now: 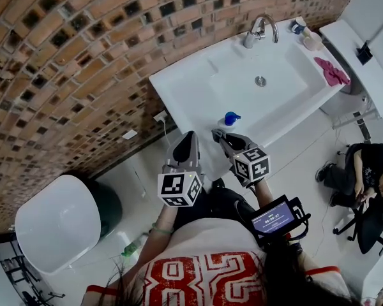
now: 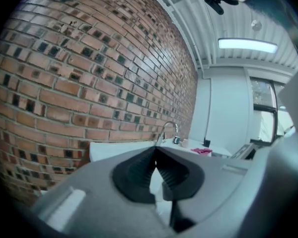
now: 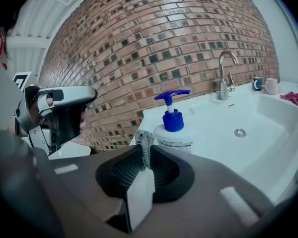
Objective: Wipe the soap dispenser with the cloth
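Here the soap dispenser point(image 3: 173, 129) stands upright, right gripper point(image 3: 145, 151) fingers clamping grey cloth point(image 3: 144, 140), left gripper point(image 2: 156, 153) fingers together.

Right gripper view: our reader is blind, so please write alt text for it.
The right gripper pinches a grey cloth in front of a blue-pumped soap dispenser on the near corner of the white sink; brick wall behind.

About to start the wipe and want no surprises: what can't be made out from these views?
- Soap dispenser: in the right gripper view, the right gripper hides its lower body; the label print is too small.
- Grey cloth: only a narrow strip shows between the shut jaws; the gripper body hides the rest.
- Head view: the right gripper covers the dispenser body; only the blue pump shows.
- Left gripper view: no dispenser seen; the gripper body fills the lower frame.
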### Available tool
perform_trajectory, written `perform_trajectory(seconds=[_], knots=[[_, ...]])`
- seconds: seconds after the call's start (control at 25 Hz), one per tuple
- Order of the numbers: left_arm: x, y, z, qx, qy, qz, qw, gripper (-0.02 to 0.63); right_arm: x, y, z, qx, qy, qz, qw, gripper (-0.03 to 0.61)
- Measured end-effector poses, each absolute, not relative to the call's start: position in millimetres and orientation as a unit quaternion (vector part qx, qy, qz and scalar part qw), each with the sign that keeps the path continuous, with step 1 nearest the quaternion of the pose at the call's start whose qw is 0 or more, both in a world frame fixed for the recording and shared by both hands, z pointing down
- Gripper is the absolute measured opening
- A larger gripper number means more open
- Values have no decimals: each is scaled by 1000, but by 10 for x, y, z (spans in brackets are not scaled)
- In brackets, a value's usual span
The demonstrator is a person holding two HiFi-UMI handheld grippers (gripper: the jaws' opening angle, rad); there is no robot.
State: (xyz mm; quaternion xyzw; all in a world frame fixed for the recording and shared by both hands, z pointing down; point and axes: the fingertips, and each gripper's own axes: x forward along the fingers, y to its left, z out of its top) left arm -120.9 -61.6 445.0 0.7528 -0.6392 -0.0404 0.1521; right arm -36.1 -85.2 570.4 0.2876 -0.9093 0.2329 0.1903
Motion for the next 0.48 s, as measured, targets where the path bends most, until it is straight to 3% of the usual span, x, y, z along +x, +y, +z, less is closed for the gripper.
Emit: perform_trajectory(seconds=[0.48], knots=[[-1184,-669,4483,751,-641,-34,152,3,166,-1009,5829,331,-888,259,187,51]])
